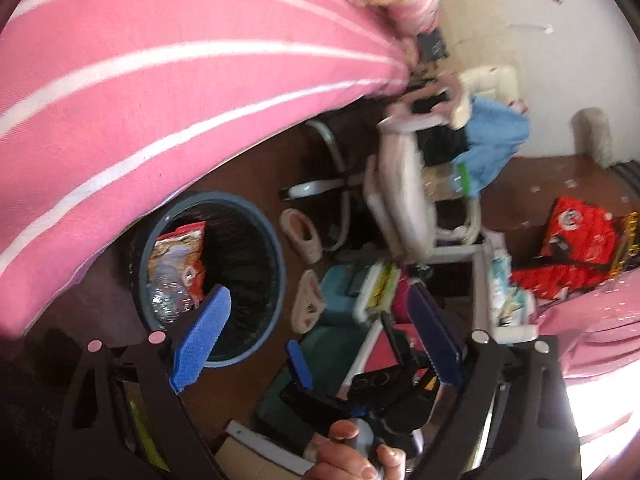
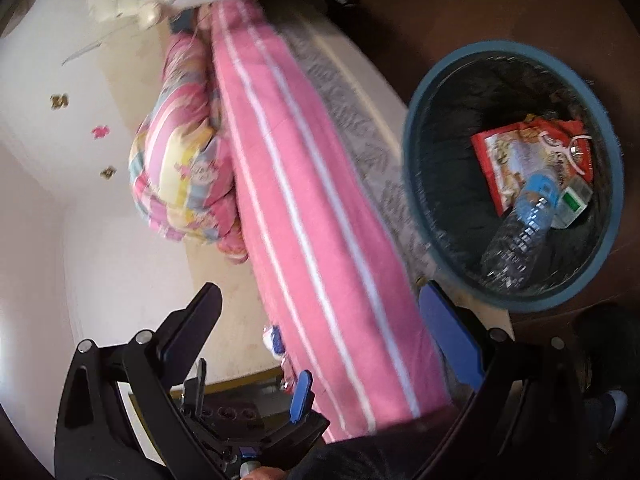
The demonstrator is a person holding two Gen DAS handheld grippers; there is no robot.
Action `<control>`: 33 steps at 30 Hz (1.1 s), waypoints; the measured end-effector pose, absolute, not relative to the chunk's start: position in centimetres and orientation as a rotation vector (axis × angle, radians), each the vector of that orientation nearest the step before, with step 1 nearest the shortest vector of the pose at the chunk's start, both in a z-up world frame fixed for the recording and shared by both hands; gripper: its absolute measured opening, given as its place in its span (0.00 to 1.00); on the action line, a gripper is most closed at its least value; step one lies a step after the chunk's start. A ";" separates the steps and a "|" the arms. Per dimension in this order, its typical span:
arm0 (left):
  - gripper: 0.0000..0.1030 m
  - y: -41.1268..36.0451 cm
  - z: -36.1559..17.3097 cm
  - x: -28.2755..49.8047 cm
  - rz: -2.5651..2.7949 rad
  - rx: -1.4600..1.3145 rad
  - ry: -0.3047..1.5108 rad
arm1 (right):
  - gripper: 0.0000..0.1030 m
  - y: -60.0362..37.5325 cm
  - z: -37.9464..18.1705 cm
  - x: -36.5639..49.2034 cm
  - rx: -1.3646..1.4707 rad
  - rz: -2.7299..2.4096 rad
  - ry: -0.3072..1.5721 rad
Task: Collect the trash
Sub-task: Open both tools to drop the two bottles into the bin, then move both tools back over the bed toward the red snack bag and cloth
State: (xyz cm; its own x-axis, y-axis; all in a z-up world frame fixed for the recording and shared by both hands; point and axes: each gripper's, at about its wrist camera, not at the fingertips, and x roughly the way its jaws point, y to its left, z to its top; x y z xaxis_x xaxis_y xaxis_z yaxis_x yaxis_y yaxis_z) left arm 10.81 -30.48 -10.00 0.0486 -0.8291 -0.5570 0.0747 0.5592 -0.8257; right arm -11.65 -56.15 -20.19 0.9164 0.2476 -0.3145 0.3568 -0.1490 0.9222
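1. Left gripper [image 1: 316,328]: black frame with blue ribbed pads. The jaws stand wide apart and nothing is between them. The pads touch no object.
2. Right gripper [image 2: 320,320]: same build. The jaws are spread fully, with only the pink white-striped bedcover [image 2: 304,208] showing in the gap beyond them. Nothing is gripped.
3. Round blue-rimmed waste bin with a black liner [image 1: 280,264]: stands on the dark brown floor [image 1: 248,168], just beside the edge of the bed. In the left wrist view the left pad [image 1: 202,340] overlaps the bin's near rim.
4. Bin contents, as seen in the right wrist view: a red printed snack wrapper [image 2: 516,152], a clear plastic bottle with a blue label [image 2: 520,228] lying across it, and a small white-and-green pack [image 2: 576,200] beside the bottle.
5. Trash outside the bin: a crumpled red plastic bag [image 1: 572,248] lies on the floor, well apart from the bin, on the far side of a white frame chair [image 1: 404,200] loaded with blue cloth [image 1: 496,144].
6. A pair of pale slippers [image 1: 304,236] lies on the floor between the bin and the chair.
7. A hand [image 1: 356,460] grasps the grip of the right-hand tool at the lower edge of the left wrist view.
8. Both views are motion-blurred; finer print on the wrappers cannot be read.
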 end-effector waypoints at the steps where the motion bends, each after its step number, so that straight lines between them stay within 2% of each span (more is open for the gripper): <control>1: 0.86 -29.8 -9.2 10.6 -0.801 -0.737 1.329 | 0.95 -55.7 -19.4 -11.3 1.725 -0.080 0.464; 12: 0.88 -18.3 -2.5 10.2 -0.833 -0.867 1.120 | 0.95 -47.4 -10.2 -5.9 1.552 0.169 0.501; 19: 0.89 -8.6 -1.5 11.0 -0.691 -0.864 1.040 | 0.95 -39.1 -5.1 0.7 1.339 0.316 0.600; 27: 0.89 4.1 -4.5 12.7 -0.475 -0.922 0.986 | 0.95 -29.4 -6.8 7.7 1.070 0.369 0.792; 33: 0.89 8.5 -6.0 16.7 -0.371 -0.903 0.992 | 0.95 -24.5 -7.9 10.8 0.831 0.368 0.867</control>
